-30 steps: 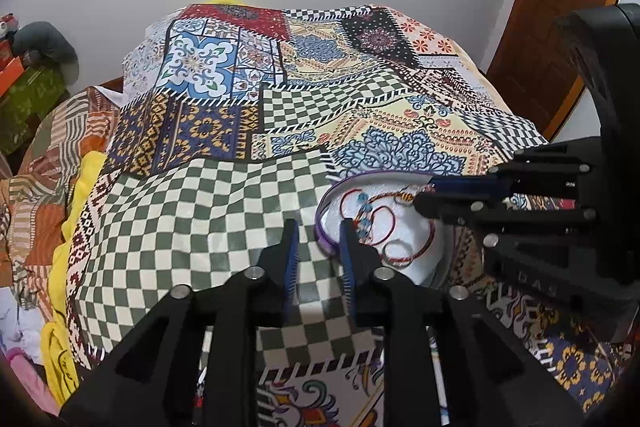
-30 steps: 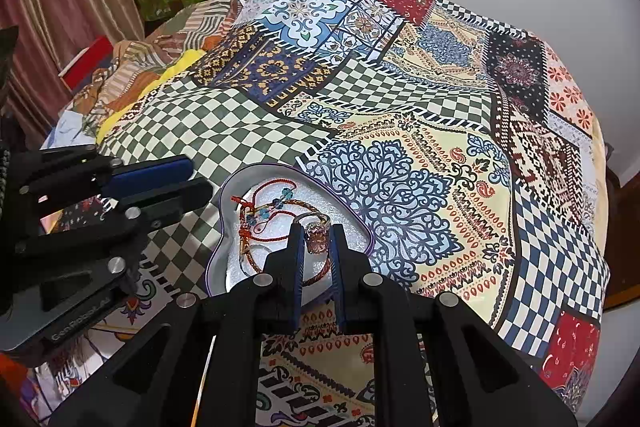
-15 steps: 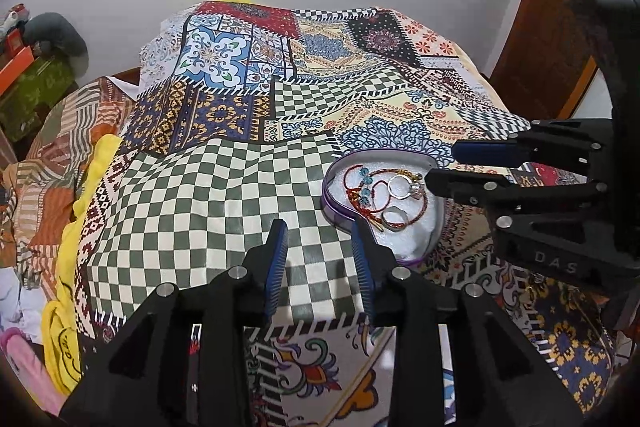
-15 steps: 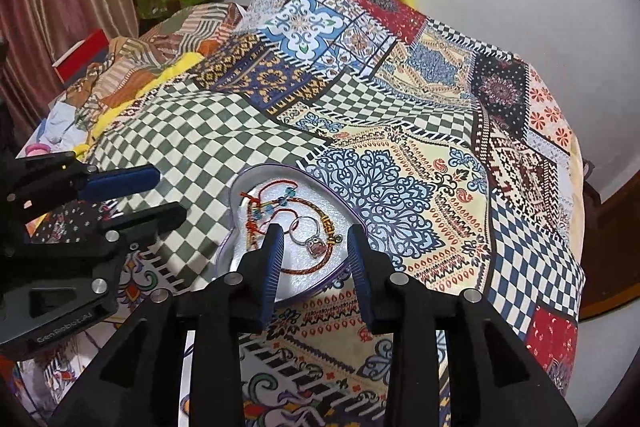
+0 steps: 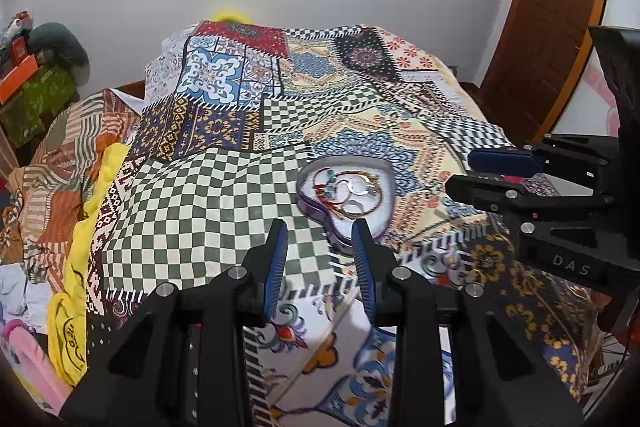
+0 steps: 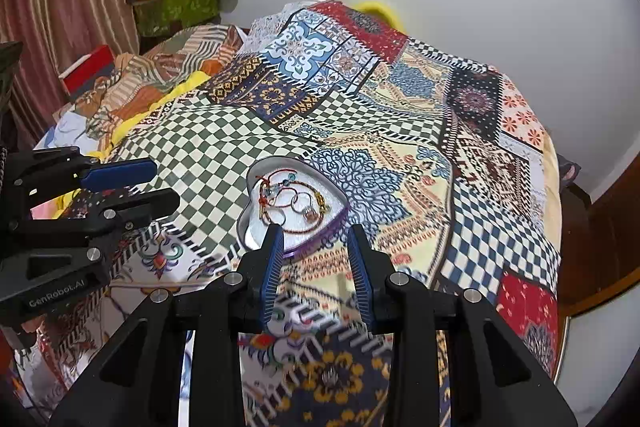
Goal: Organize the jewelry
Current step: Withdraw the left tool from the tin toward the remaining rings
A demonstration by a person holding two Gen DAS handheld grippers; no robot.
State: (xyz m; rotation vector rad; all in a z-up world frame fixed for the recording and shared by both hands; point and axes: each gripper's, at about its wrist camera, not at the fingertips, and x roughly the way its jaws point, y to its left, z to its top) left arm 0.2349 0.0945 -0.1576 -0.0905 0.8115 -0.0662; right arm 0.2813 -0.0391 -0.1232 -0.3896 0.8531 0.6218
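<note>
1. The heart-shaped tray (image 6: 256,223) is seen on the bed (image 6: 208,143), with bracelets (image 6: 292,201) and rings heaped inside.
2. The left claw (image 5: 320,247) and right claw (image 6: 314,247) are both held apart, empty, just short of the tray.
3. A single strand should probably be picked at its free edge, so that tangled neighbours are not dragged out.

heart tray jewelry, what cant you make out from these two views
- Left wrist view: near tip of the heart tray is behind the left tool.
- Right wrist view: the right tool covers its near rim.
- Jewelry: tangled, too small to count pieces.
- Bedspread near both tools: blurred.
</note>
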